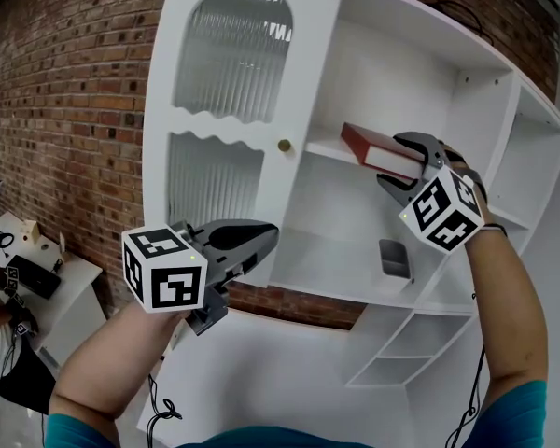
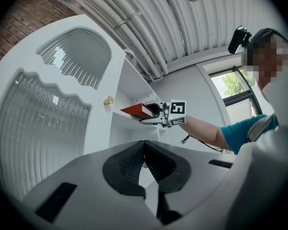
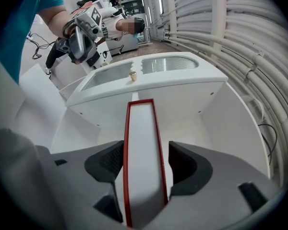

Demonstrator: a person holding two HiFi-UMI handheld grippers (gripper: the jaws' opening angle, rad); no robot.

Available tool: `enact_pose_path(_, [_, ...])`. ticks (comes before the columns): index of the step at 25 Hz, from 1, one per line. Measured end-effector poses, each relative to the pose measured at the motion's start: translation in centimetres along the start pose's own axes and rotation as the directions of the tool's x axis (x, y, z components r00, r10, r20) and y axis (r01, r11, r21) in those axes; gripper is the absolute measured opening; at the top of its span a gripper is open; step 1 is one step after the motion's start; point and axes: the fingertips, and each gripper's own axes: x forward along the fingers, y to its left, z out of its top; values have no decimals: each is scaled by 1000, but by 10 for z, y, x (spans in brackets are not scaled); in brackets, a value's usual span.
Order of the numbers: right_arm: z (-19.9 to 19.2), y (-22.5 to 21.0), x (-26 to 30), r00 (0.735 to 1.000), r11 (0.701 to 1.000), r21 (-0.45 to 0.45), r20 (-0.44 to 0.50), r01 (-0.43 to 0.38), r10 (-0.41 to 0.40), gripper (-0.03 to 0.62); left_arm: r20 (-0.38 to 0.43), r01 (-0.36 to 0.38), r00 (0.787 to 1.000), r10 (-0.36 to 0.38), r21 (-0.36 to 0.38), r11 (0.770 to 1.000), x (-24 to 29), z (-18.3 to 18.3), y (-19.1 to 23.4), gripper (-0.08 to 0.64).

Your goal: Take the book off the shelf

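A red-covered book [image 1: 378, 147] lies flat on the upper shelf [image 1: 322, 149] of a white cabinet, its end sticking out past the shelf's edge. My right gripper [image 1: 401, 166] stands open around that end, one jaw above and one below. In the right gripper view the book [image 3: 143, 143] runs between the pads, with a thin gap showing at the right pad [image 3: 182, 159]. My left gripper [image 1: 261, 241] is shut and empty, held low in front of the cabinet door, well clear of the book. From the left gripper view the book [image 2: 137, 110] and the right gripper [image 2: 156, 114] show far off.
The cabinet door [image 1: 229, 54] has ribbed glass panes and a brass knob [image 1: 284, 145]. A small grey container [image 1: 395, 258] stands on the shelf below the book. Open cubbies [image 1: 532, 157] run down the right side. A brick wall [image 1: 65, 110] is behind, a table [image 1: 37, 259] at left.
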Motion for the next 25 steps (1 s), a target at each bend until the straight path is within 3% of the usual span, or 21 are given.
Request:
enact_pose_path(1, [-2,0,1,1000,1000,-11,-12,2,-2,271,-1,-1,1000,1,-2,1000,-1,-1,1,14])
enact_pose_path(3, [-4,-1,2,1000,999,-39,-27,13,-14,196,-2,-1,1000,1,-6,1000,-1,-3,4,14])
enact_pose_path(9, [-3,-3,-5,999,997,-71,-20,30,-32,183,-5,2,1000,-2,-13,1000,-3,-5,8,14])
enact_pose_path(19, [7,-27,-42,991,992,28,44,123,-124,175,-6,19,1000,-19,-10,1000,-10,-4,8,14])
enact_pose_path(25, [18,-38,-81,973,976,94,100,198,-208,175,-11,35,999,-35,-7,999,-17,-4,4,14])
